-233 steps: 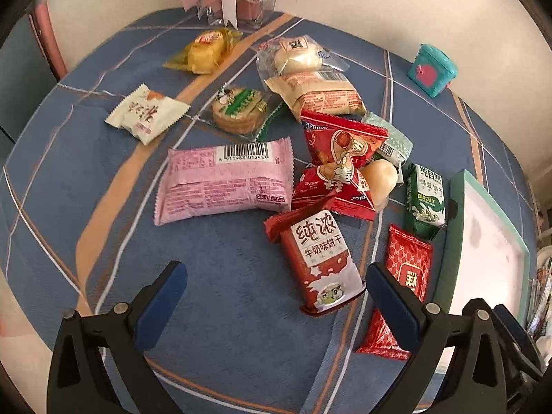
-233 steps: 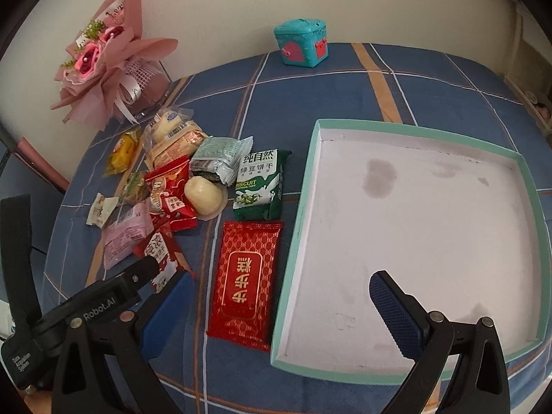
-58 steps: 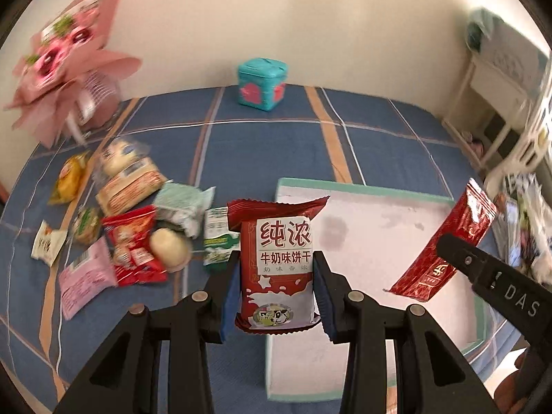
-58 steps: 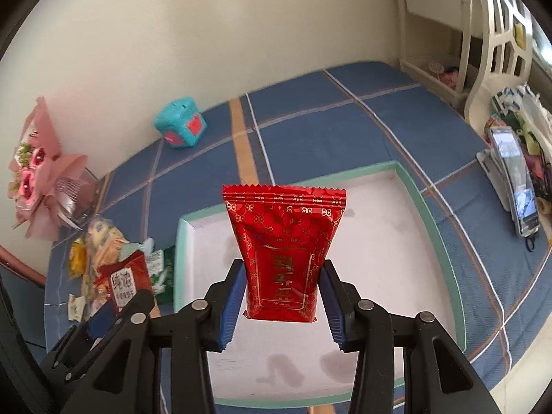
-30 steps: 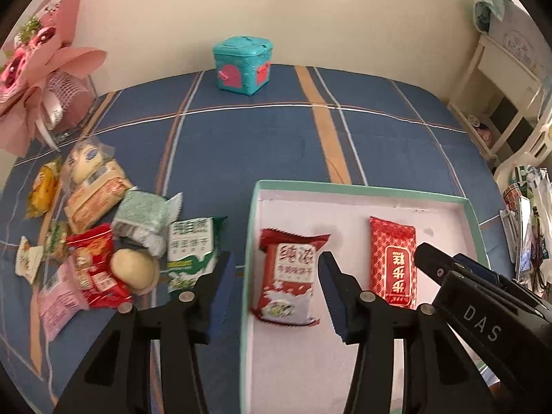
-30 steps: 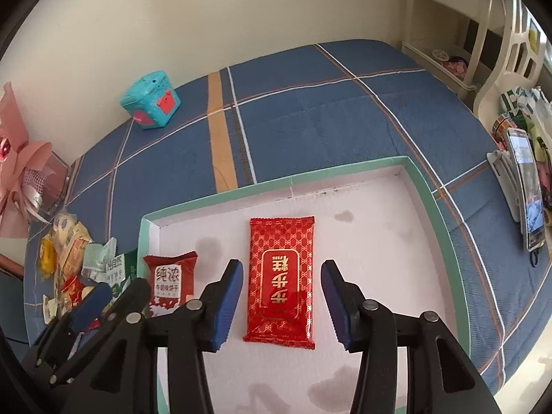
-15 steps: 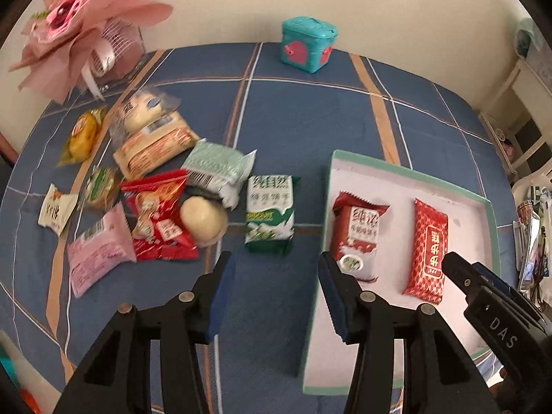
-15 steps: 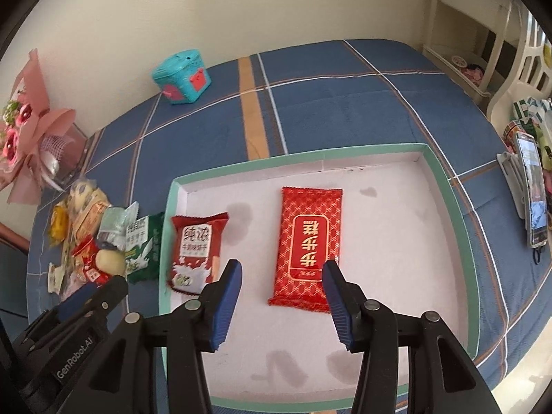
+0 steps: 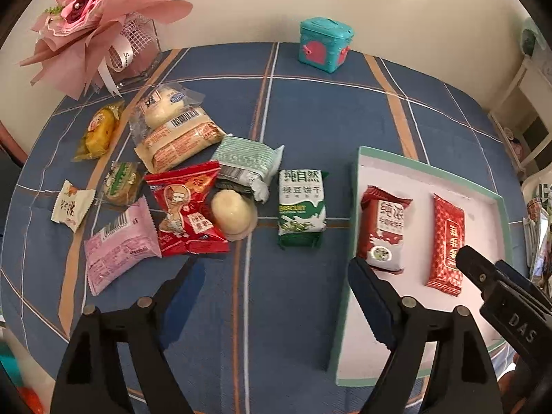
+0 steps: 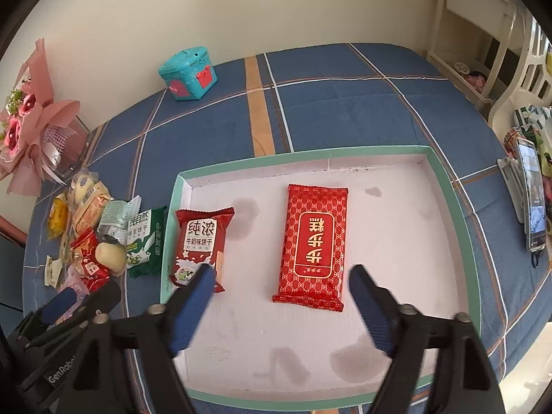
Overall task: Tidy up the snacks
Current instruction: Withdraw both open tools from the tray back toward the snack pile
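Observation:
A white tray with a teal rim [image 10: 445, 179] [image 9: 357, 158] lies on the blue plaid cloth. Inside it lie a red milk-biscuit packet [image 10: 201, 241] [image 9: 383, 231] and a flat red patterned packet [image 10: 314, 241] [image 9: 446, 238]. My right gripper [image 10: 279, 272] hovers above the tray, jaws opening, nothing between them. My left gripper [image 9: 274, 267] hangs over the cloth just left of the tray, jaws opening and empty, in front of a green biscuit packet [image 9: 302, 212] [image 10: 143, 241]. A heap of several more snacks [image 9: 186, 186] lies further left.
A pink paper bouquet [image 9: 93, 24] stands at the back left and a teal box [image 9: 324, 45] [image 10: 188, 72] at the back. A phone [image 10: 533, 203] lies on a stand right of the tray. White furniture [image 10: 483, 41] stands beyond the table's right edge.
Both grippers' jaws have spread much wider. The left gripper slid left, off the tray and over the cloth by the green packet. Both red packets lie still in the tray.

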